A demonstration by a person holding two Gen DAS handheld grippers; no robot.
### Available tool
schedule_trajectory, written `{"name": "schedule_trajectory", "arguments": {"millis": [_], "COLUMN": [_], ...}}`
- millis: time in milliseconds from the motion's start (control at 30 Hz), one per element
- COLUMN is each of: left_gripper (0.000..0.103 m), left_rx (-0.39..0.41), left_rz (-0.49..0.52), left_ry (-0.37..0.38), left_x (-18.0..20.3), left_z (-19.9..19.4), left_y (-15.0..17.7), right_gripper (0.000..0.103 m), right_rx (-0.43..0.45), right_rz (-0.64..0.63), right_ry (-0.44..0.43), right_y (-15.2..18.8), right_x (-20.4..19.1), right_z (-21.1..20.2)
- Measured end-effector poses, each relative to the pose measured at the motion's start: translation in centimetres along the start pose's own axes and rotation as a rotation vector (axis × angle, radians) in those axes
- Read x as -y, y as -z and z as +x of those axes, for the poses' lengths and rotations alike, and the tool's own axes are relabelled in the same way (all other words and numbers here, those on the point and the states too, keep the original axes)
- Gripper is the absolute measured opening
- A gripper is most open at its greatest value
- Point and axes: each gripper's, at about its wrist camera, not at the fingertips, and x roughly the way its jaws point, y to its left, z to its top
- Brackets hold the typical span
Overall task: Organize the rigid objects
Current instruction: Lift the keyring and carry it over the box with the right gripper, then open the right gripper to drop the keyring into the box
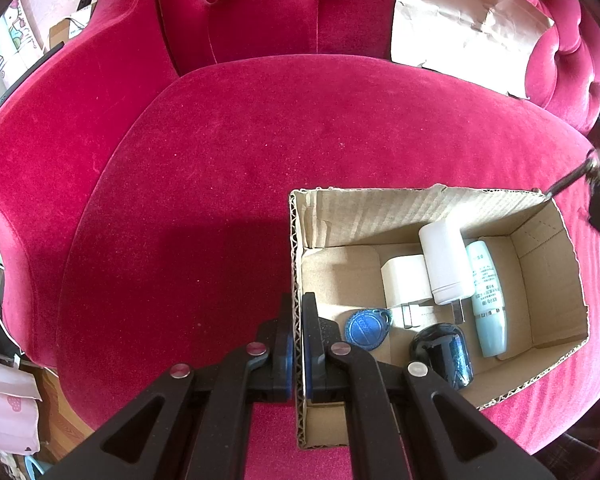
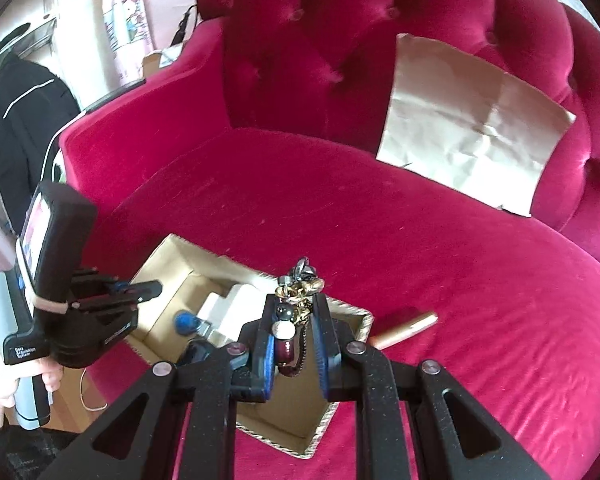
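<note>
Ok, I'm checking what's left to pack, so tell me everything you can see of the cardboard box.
The box is brown corrugated cardboard, open-topped with rough-cut edges, sitting on the red velvet seat. The left gripper is shut on its near wall. Inside lie two white chargers, a blue key fob, a pale blue tube and a dark glossy object. The right gripper, shut on a beaded keychain, hangs over it.

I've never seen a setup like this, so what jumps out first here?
A big crimson velvet sofa fills both views. On its seat sits an open cardboard box holding white chargers and a pale blue tube. The left hand-held gripper pinches the box wall; the right hand-held gripper carries a beaded keychain above it.
</note>
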Motion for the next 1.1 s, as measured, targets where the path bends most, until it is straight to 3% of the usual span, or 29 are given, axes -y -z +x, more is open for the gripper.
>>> {"name": "schedule_trajectory", "arguments": {"millis": [600,1000,1033,1067,1100], "left_gripper": [0.003,0.003,0.003,0.003,0.003], "left_rx": [0.000,0.000,0.000,-0.001,-0.002], "left_rz": [0.001,0.002,0.003,0.004,0.004], "left_ry": [-0.001,0.000,0.002,0.001,0.001], "left_x": [0.1,0.1,0.1,0.1,0.1], "left_z": [0.0,0.1,0.1,0.1,0.1], "left_y": [0.0,0.0,0.0,0.0,0.0], "right_gripper": [0.016,0.019,0.030,0.048,0.057], "right_rx": [-0.096,-0.091,-0.086,-0.077,-0.066], "right_rz": [-0.039,-0.058,-0.057,-0.053,-0.048], "right_ry": [-0.053,-0.048,-0.045,-0.036,-0.024], "right_y": [1.9,1.9,1.9,1.8,1.8], "right_x": [-2.3,-2.8,-2.8,-2.7,-2.5], "right_z": [4.0,4.5,4.4,4.3,4.2]}}
